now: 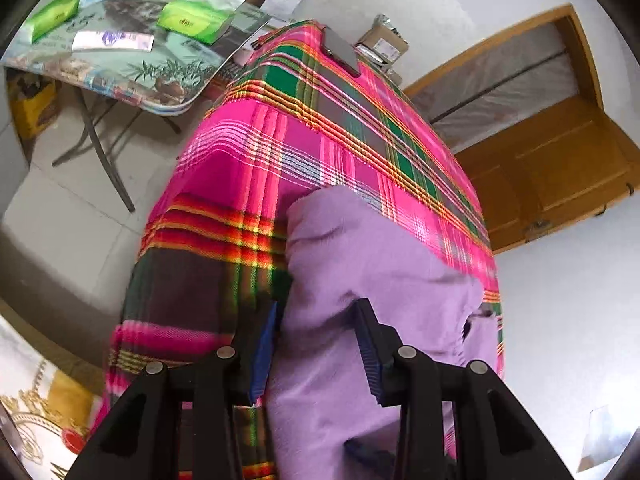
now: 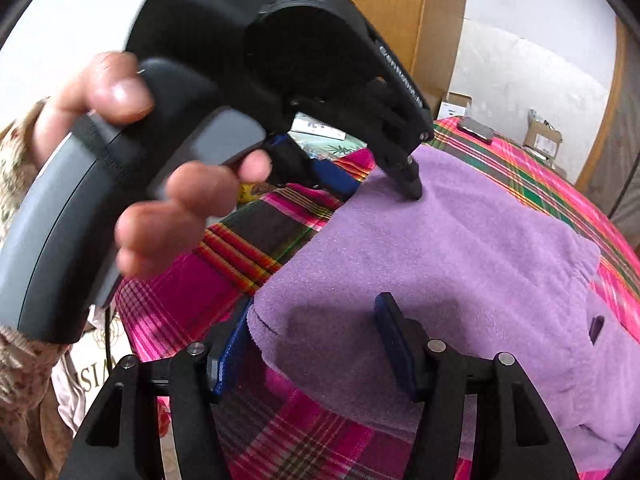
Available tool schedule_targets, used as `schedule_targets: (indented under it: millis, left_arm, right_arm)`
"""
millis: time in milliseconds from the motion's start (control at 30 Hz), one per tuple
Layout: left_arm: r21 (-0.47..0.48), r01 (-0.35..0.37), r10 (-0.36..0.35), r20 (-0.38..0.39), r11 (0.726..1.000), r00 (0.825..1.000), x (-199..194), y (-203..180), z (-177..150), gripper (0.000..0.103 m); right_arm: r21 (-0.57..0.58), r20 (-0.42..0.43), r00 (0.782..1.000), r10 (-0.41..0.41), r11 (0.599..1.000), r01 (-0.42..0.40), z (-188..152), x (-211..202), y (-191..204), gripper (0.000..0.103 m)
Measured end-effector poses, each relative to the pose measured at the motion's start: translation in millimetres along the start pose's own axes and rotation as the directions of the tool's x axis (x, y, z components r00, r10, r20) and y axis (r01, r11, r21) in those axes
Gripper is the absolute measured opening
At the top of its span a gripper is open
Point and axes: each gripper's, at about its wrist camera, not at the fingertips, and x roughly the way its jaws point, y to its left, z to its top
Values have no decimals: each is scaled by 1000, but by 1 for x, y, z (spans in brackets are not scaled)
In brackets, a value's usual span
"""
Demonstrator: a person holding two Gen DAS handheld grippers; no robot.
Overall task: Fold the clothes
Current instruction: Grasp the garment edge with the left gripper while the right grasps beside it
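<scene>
Lilac fleece garment (image 2: 460,264) on plaid cloth (image 2: 256,248), both tongs spread.

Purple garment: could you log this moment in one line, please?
purple garment on plaid cloth | left gripper open astride edge | right gripper open astride edge

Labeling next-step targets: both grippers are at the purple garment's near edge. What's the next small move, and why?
Probably shut both grippers on the edge. The left gripper and right gripper each stand open astride the edge of the purple garment, one finger over the fleece and one beside it on the plaid cloth. Neither grips yet, so no fold can be lifted.
</scene>
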Motion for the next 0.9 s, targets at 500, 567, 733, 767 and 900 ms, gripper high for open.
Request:
schedule_targets:
  millis: [500, 567, 733, 767, 900]
  left_arm:
    - [82, -19, 20, -18, 996, 1000, 13, -22, 1, 19]
    - [80, -18, 19, -15, 997, 1000, 11, -23, 2, 18]
    - [77, -12, 12, 0, 997, 1000, 5, -26, 2, 18]
    - [81, -14, 14, 4, 997, 1000, 4, -27, 1, 18]
    - [95, -20, 18, 19, 995, 1000, -2, -33, 1, 17]
  right_arm:
    - [9, 2, 999, -38, 999, 38, 1, 2, -8, 35]
    - [10, 6, 999, -39, 999, 39, 1, 0, -9, 27]
    - [10, 23, 999, -41, 999, 41, 0, -9, -5, 21]
    - [11, 27, 999, -42, 999, 42, 0, -11, -4, 21]
    - [13, 43, 998, -44, 999, 44, -1, -20, -1, 20]
